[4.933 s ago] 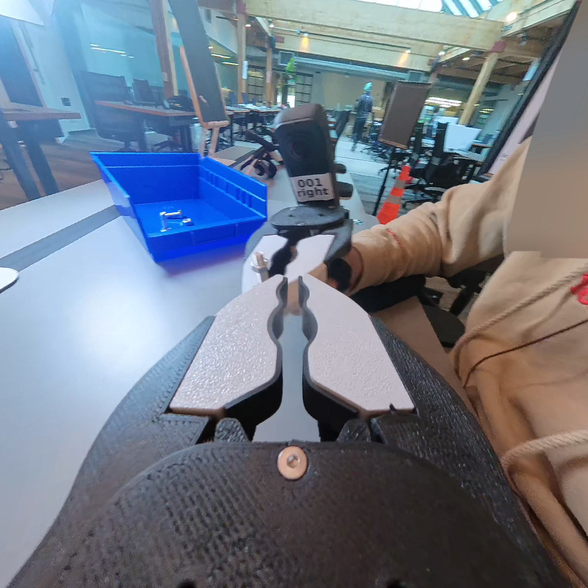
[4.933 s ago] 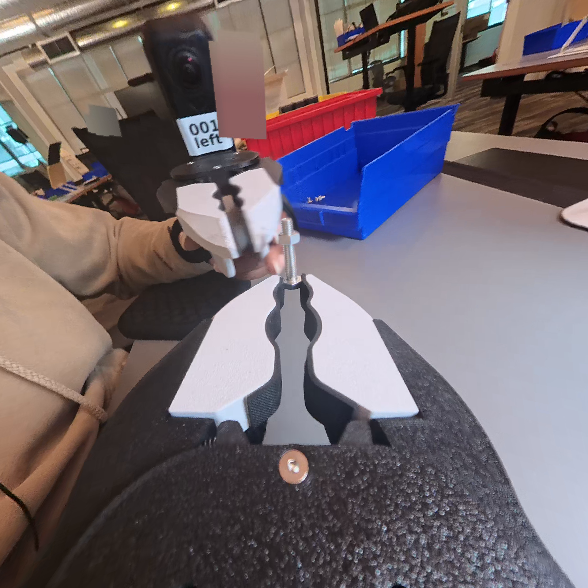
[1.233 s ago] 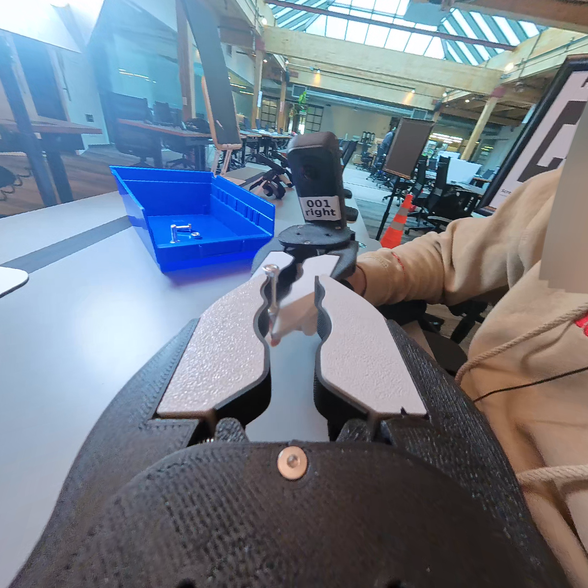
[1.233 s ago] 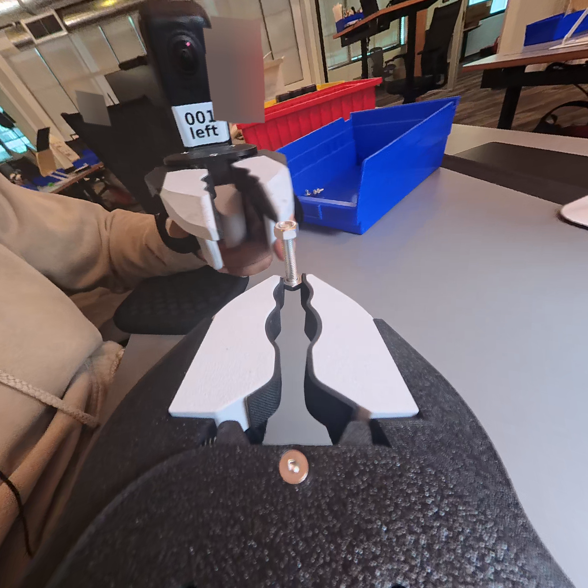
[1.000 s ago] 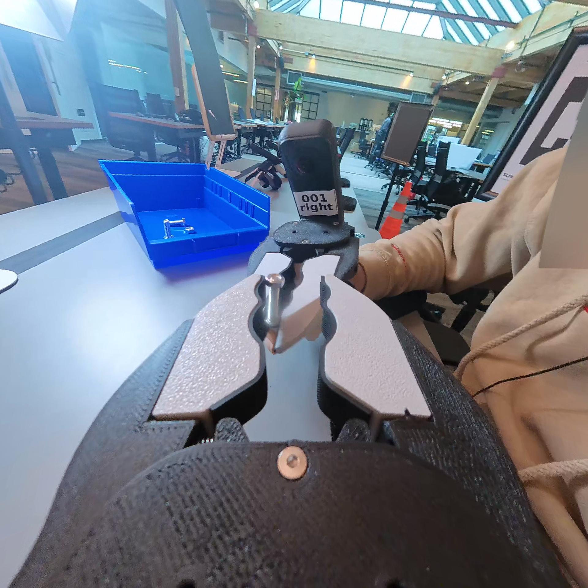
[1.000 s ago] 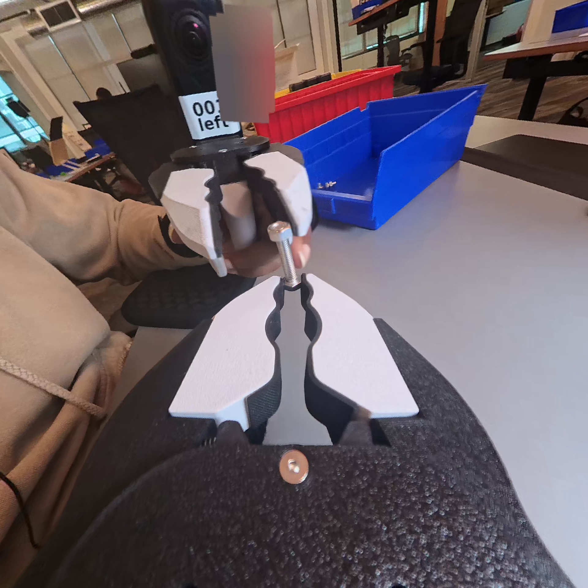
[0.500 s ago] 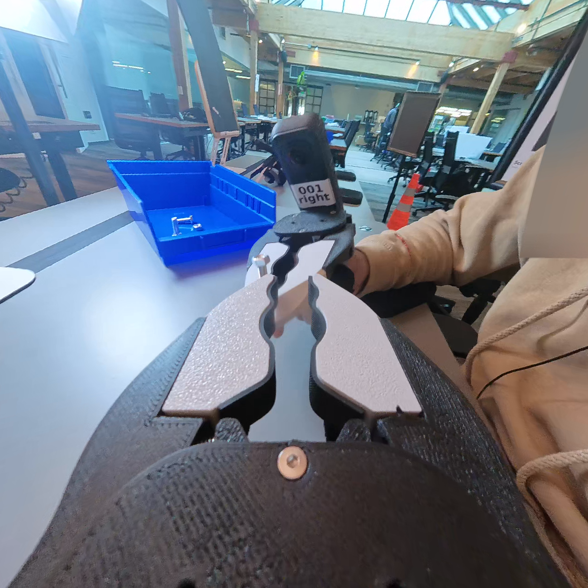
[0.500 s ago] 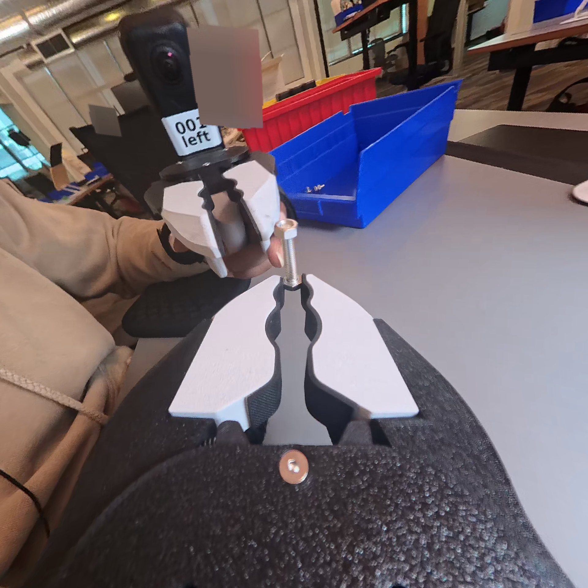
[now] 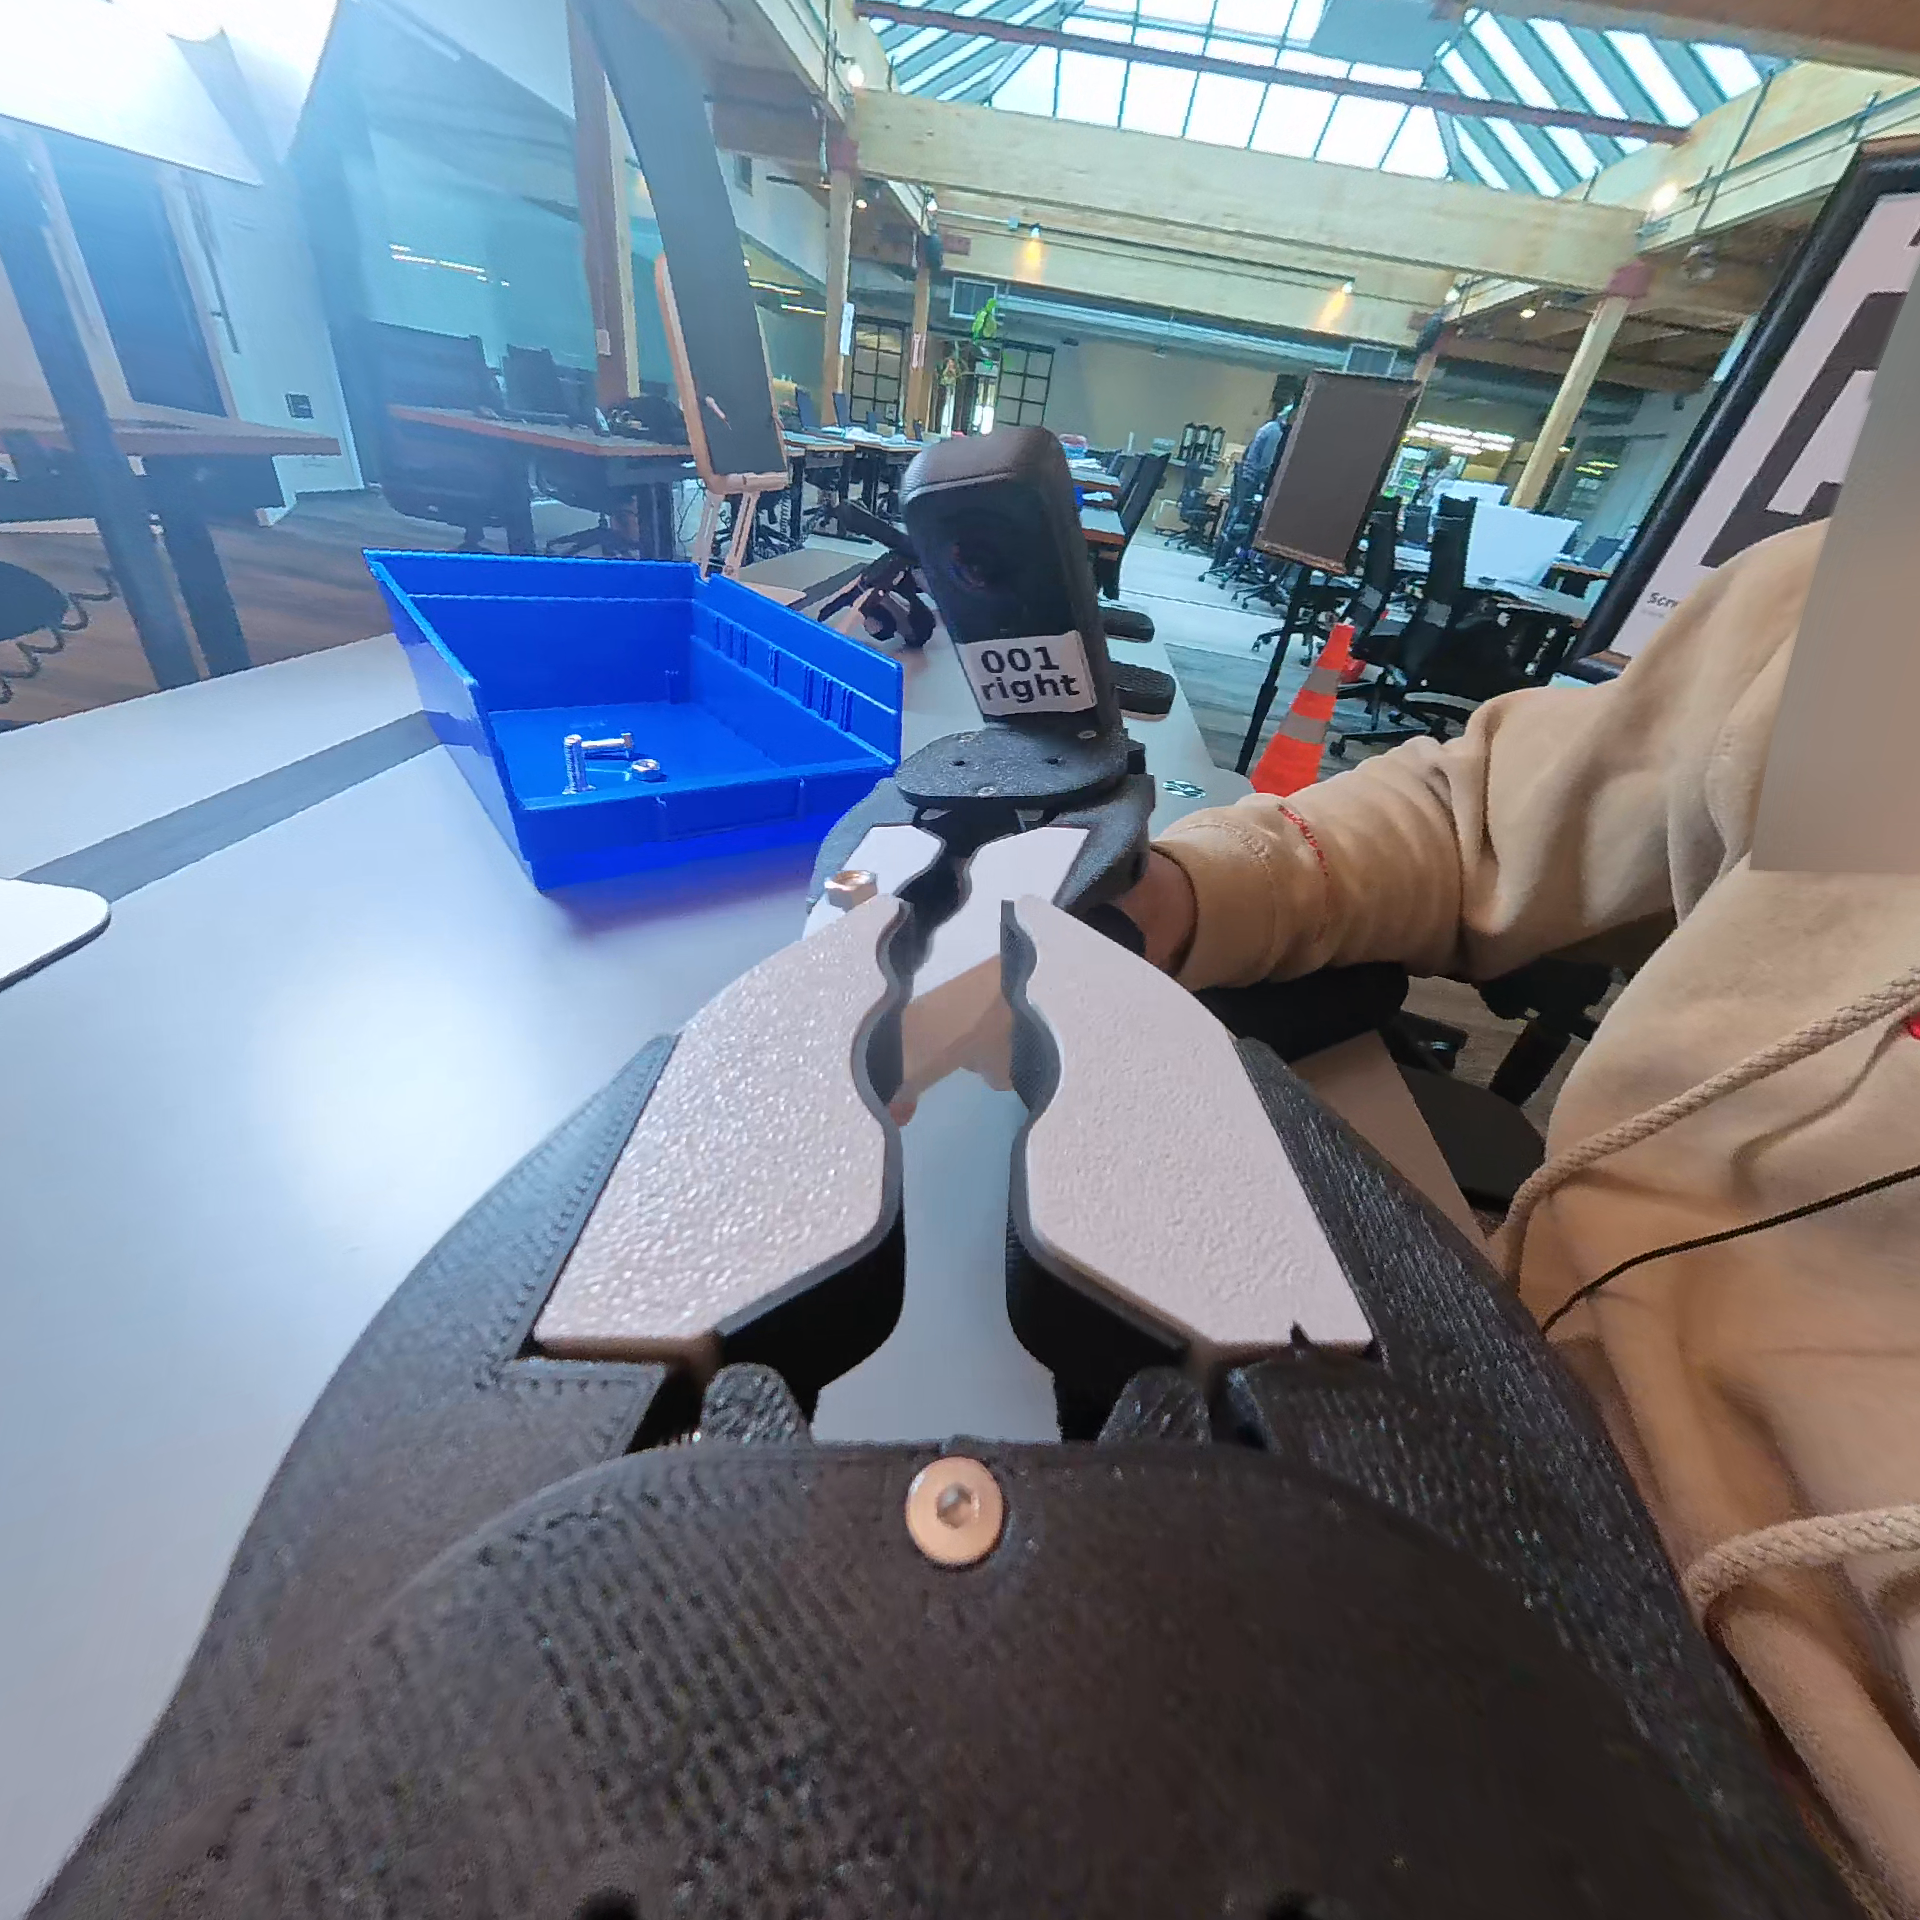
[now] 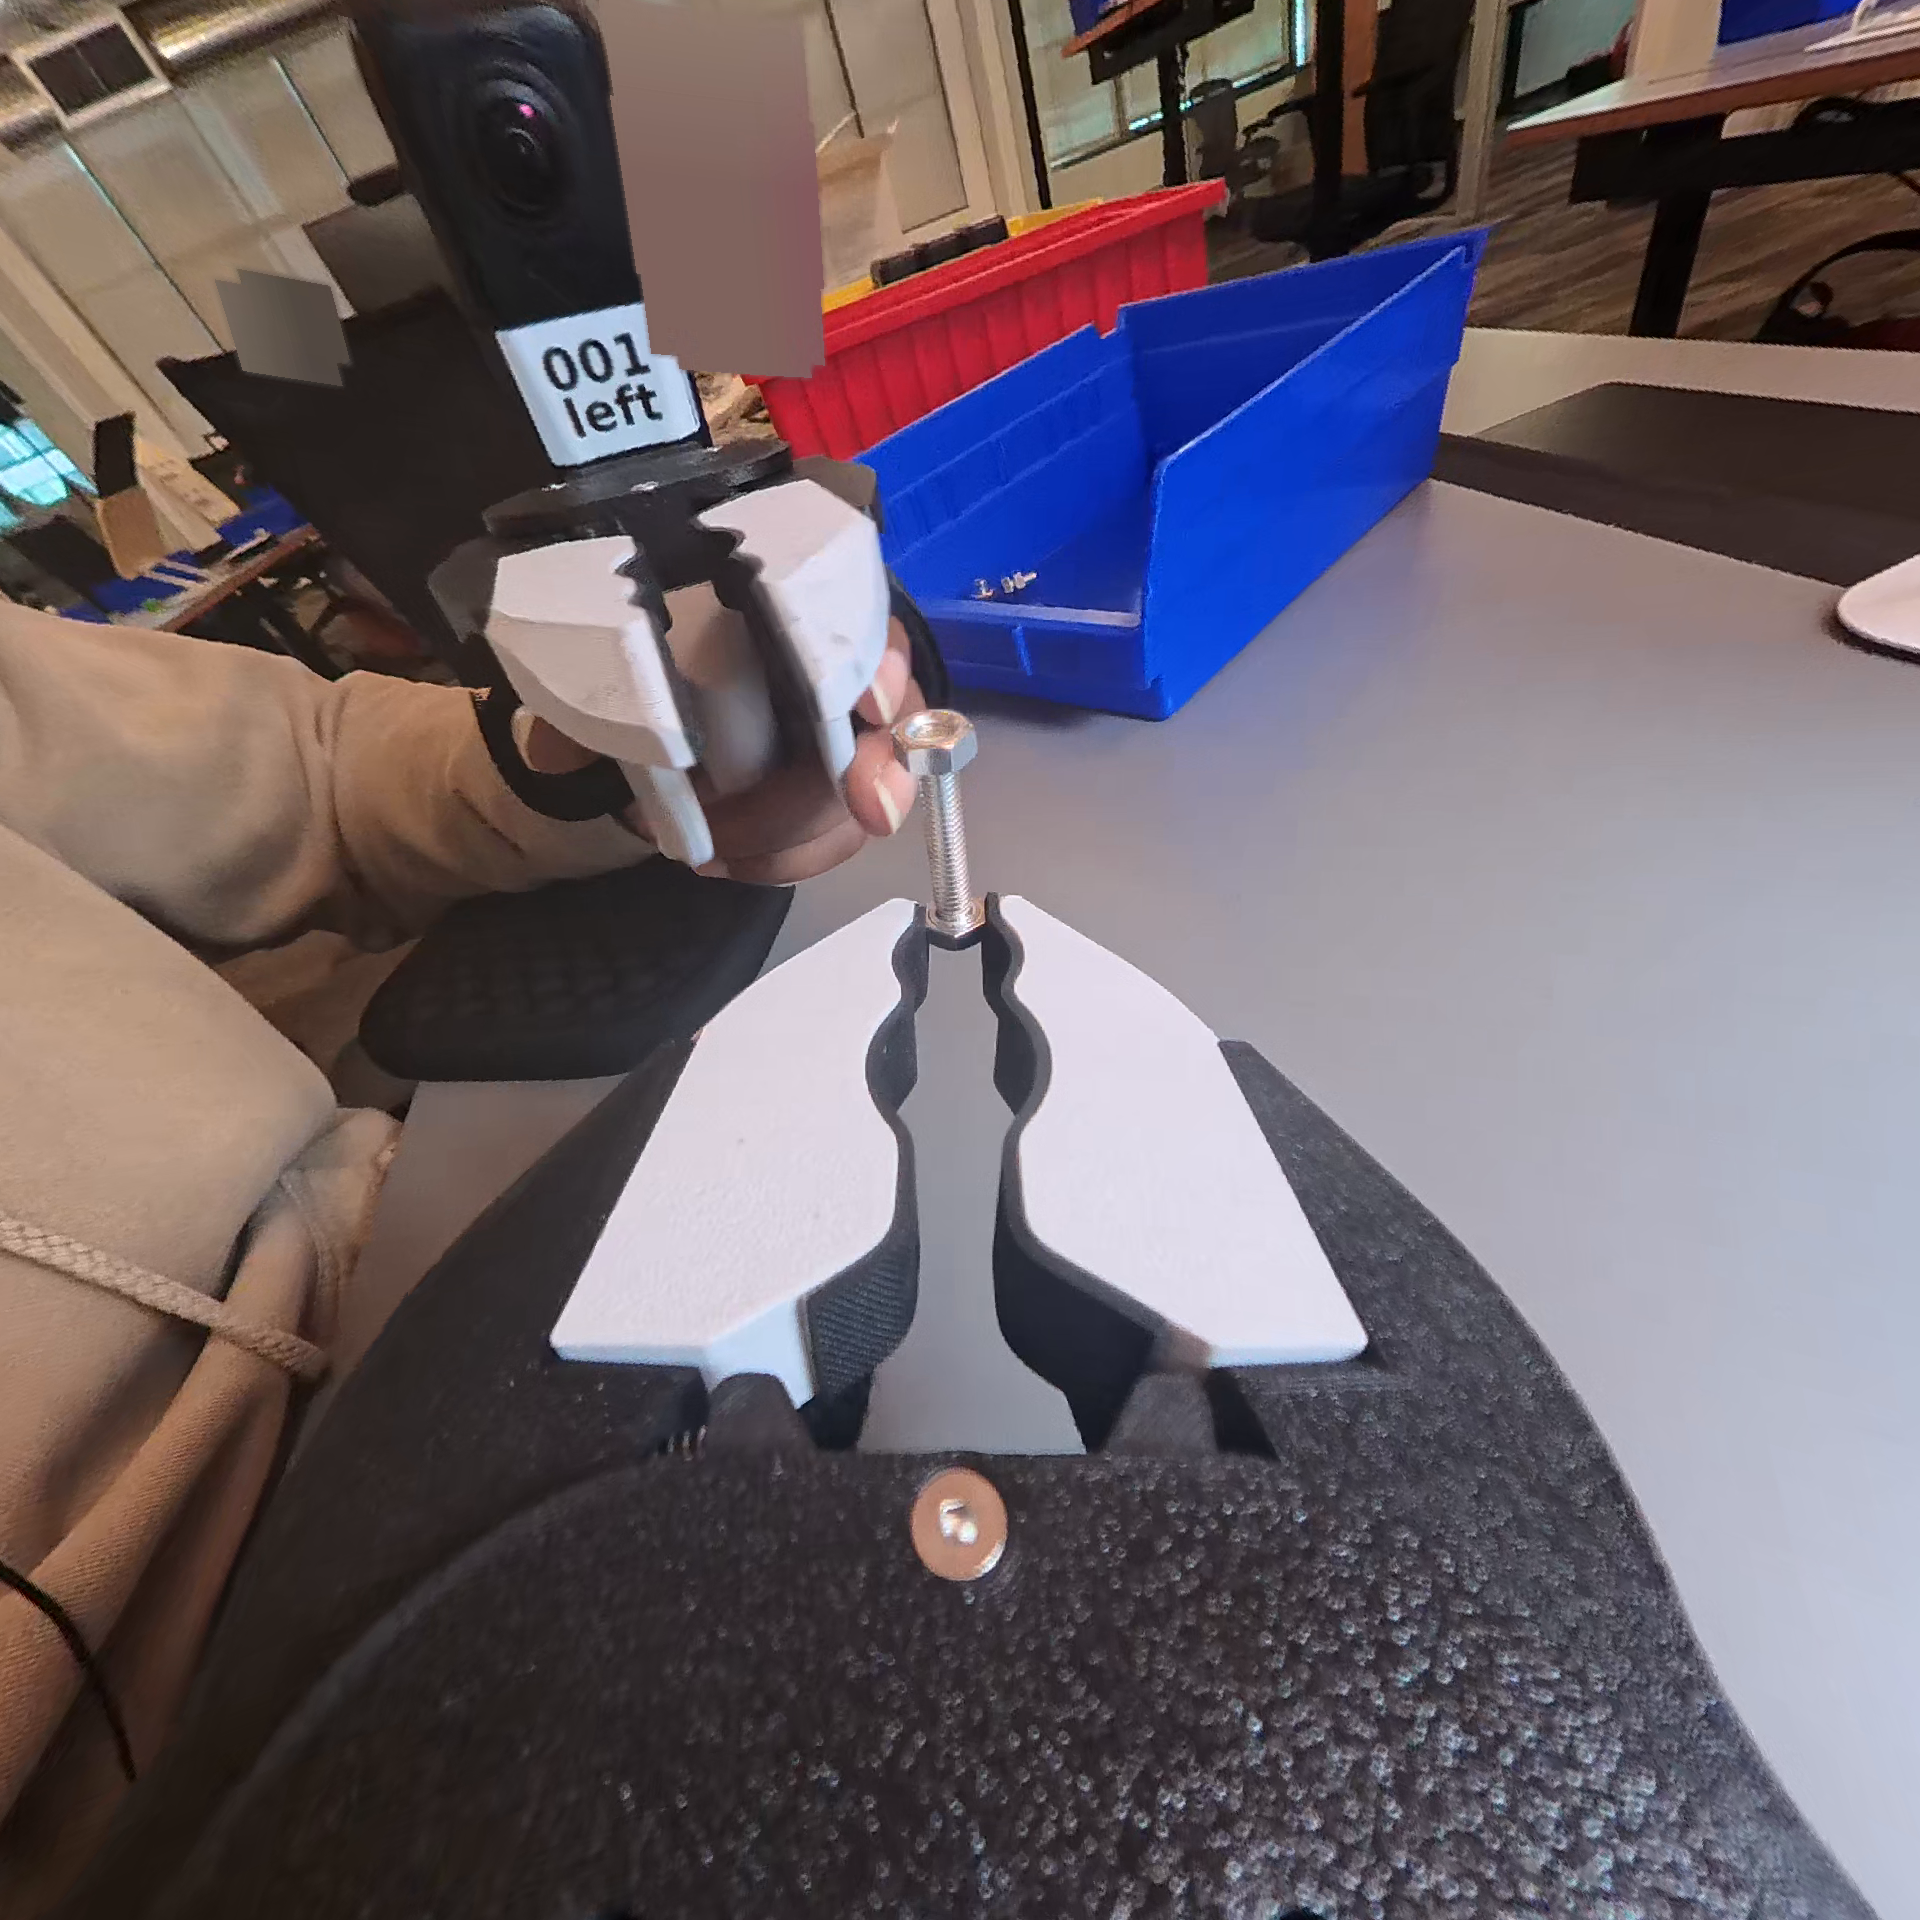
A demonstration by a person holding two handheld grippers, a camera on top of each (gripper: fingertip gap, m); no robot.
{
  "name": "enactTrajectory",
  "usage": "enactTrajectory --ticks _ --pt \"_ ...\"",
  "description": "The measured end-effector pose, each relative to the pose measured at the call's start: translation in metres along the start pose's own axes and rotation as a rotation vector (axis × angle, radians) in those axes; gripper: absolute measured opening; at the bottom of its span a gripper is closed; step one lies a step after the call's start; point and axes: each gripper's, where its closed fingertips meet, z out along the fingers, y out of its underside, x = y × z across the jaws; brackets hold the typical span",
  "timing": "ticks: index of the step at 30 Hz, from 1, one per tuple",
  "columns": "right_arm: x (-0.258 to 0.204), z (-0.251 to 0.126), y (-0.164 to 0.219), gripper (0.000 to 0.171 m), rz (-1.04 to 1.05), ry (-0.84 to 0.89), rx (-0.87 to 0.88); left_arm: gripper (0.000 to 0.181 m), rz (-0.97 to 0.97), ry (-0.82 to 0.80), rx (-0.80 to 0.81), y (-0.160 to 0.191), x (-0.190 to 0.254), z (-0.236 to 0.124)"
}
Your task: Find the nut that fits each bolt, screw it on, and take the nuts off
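Observation:
A silver bolt point(image 10: 948, 842) stands upright, and my right gripper point(image 10: 956, 920) is shut on its lower end. A hex nut point(image 10: 933, 743) sits at the bolt's top tip. My left gripper point(image 10: 727, 748) is open and empty just left of the nut, and a finger of the hand point(image 10: 883, 800) holding it rests beside the nut. In the left wrist view my left gripper point(image 9: 951, 920) faces the right gripper point(image 9: 951, 883). The nut point(image 9: 852, 888) shows just past my left fingertip, and the bolt's shaft is hidden.
A blue bin point(image 9: 665, 821) on the grey table point(image 9: 260, 1039) holds loose bolts and a nut point(image 9: 597, 753); it also shows in the right wrist view point(image 10: 1278, 540). A red bin point(image 10: 997, 301) stands behind it. A white object point(image 10: 1881, 613) lies at the table's edge. Beige sleeves are close by. My right fingertips sit around 5 centimetres from my left ones. The white object point(image 10: 1881, 613) is about equally far from each gripper, around 35 centimetres.
The nut has climbed from partway down the thread to the bolt's tip. My left gripper, open around the bolt a second ago, has moved off to its side. The right gripper keeps its hold.

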Motion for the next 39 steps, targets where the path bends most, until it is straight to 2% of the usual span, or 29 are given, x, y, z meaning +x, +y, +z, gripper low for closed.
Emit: enactTrajectory --ticks 7,11,13,17,22,26,34,37,39 --pt "-0.015 0.009 0.007 0.010 -0.052 -0.042 -0.038 0.034 -0.008 -0.011 -0.028 0.007 -0.001 0.006" --pt "-0.008 0.005 0.004 0.010 -0.034 -0.015 -0.028 0.028 -0.010 0.001 -0.045 0.008 0.000 0.004" --pt "-0.002 0.002 0.002 0.010 -0.013 0.001 -0.017 0.018 -0.028 0.014 -0.017 0.004 0.000 0.001" --pt "-0.003 0.003 0.003 0.010 -0.016 0.001 -0.022 0.019 -0.024 -0.013 -0.014 0.004 -0.005 0.001" --pt "-0.010 0.007 0.007 0.010 -0.037 -0.021 -0.041 0.030 -0.020 -0.010 -0.032 0.009 -0.003 0.004" --pt "-0.002 0.003 0.004 0.010 -0.022 0.006 -0.025 0.018 -0.033 0.022 -0.020 0.005 0.000 0.001" --pt "-0.009 0.007 0.007 0.010 -0.047 -0.013 -0.043 0.032 -0.037 -0.017 -0.021 0.008 -0.006 0.004" --pt "-0.007 0.005 0.006 0.010 -0.044 -0.004 -0.038 0.032 -0.026 0.007 -0.034 0.010 -0.001 0.005" --pt "-0.002 0.003 0.004 0.010 -0.037 0.014 -0.028 0.025 -0.028 0.020 -0.021 0.007 0.000 0.003"
